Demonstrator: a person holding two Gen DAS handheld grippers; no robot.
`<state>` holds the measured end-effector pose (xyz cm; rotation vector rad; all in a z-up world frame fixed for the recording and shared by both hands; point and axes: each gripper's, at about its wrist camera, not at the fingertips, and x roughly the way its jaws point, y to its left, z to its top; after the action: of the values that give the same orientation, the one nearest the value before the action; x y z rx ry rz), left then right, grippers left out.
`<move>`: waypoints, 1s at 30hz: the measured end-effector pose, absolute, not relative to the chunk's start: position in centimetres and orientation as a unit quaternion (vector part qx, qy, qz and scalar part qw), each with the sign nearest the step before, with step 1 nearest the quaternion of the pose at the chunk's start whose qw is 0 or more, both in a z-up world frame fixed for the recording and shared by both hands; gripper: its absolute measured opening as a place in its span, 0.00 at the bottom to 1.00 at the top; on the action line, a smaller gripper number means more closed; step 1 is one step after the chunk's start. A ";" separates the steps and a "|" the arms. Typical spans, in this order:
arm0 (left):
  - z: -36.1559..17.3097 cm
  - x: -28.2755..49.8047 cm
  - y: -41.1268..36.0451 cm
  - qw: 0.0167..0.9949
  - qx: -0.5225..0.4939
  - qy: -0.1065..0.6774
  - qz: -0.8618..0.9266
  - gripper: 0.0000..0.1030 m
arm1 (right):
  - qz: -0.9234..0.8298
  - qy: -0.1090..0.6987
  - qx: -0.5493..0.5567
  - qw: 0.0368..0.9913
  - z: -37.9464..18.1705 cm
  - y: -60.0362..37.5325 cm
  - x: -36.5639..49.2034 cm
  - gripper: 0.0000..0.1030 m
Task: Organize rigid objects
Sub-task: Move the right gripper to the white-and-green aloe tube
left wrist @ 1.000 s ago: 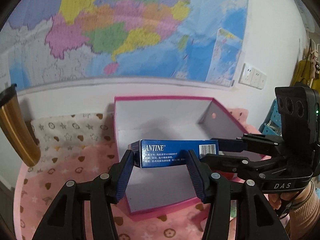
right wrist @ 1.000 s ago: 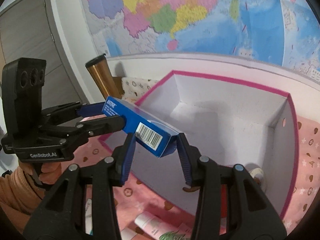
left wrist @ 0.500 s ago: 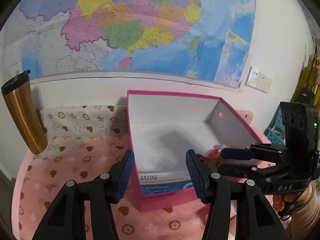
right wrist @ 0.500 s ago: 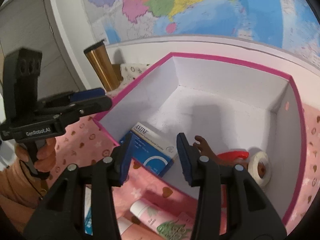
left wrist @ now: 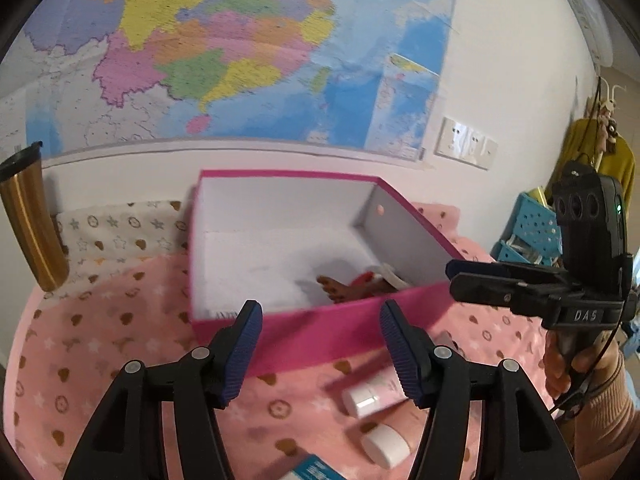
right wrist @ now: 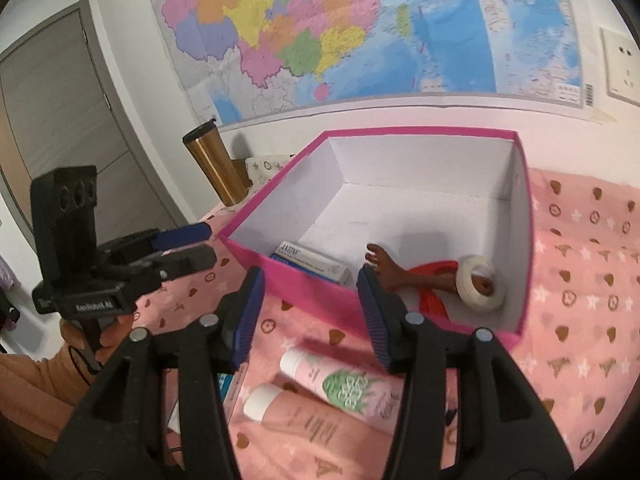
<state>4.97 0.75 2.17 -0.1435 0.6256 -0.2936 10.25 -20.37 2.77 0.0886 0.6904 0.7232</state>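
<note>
Left wrist view: left gripper (left wrist: 321,342) — jaws just widened, nothing between them — faces the pink box (left wrist: 320,336).

Right wrist view: right gripper (right wrist: 310,312) likewise parted and empty (medicine carton (right wrist: 310,263) lies inside the box). Next, probably a tube (right wrist: 340,386) on the cloth.

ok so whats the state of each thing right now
pink box: open, no lid
medicine carton: flat inside the box
tape roll: inside the box
two tubes: lying outside the box
tumbler: upright, lidded
left gripper: open, empty
right gripper: open, empty
</note>
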 end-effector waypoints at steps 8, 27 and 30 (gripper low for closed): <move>0.0 3.9 -1.4 0.925 -0.076 0.340 -0.153 0.61 | 0.328 0.343 0.070 0.878 1.0 -22.8 8.1 0.49; -4.4 4.0 -4.5 0.898 -0.063 0.406 -0.156 0.61 | 0.268 0.402 0.112 0.868 -4.4 -26.9 6.9 0.49; -4.7 4.3 -4.8 0.895 -0.061 0.413 -0.155 0.61 | 0.267 0.404 0.113 0.868 -4.6 -27.0 6.9 0.49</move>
<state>4.28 -4.78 -4.71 -0.1267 0.8556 -0.3210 6.90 -27.01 -4.57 0.2358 0.8450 0.5599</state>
